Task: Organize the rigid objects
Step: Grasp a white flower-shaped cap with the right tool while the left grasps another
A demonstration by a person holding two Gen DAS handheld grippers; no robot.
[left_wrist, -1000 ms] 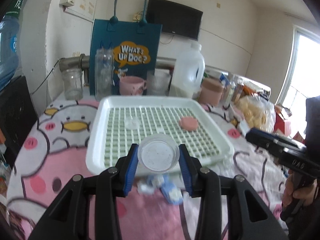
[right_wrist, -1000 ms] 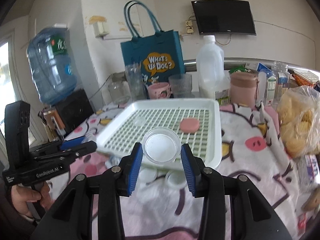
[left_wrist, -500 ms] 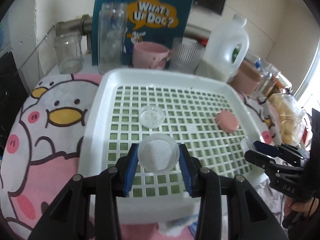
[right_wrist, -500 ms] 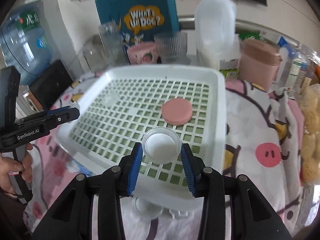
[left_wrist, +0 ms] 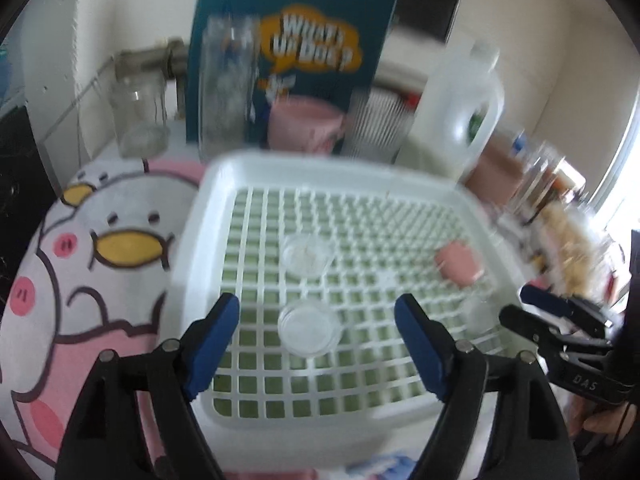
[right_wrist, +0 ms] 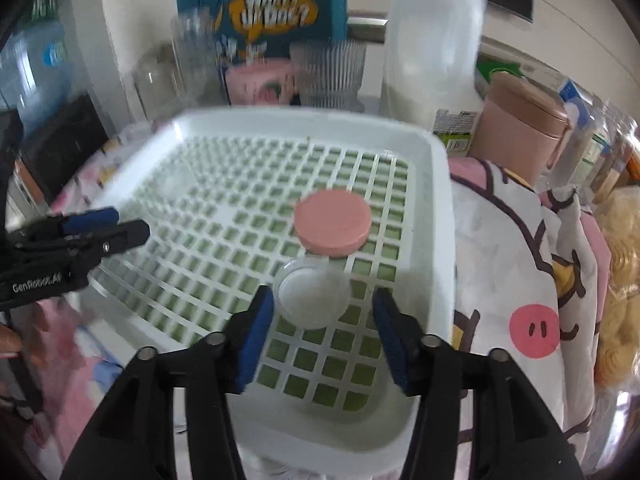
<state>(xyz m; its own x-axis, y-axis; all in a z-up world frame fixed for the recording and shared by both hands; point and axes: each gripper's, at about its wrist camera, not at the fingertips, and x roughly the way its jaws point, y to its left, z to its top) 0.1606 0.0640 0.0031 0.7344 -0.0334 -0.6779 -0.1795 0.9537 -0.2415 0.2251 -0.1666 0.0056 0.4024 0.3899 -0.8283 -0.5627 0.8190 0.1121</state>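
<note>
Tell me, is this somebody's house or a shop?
Most likely somebody's home. The table wears a cartoon duck-and-pig cloth, a white draining tray sits on it, and a big water jug, a pink mug and a milky bottle crowd the back.

Three clear round lids and a pink disc, flat on white grid tray.

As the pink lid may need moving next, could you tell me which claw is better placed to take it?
Right. The pink lid lies just beyond the open right claw, with only a clear lid between; from the open left claw it sits far off to the right.
</note>
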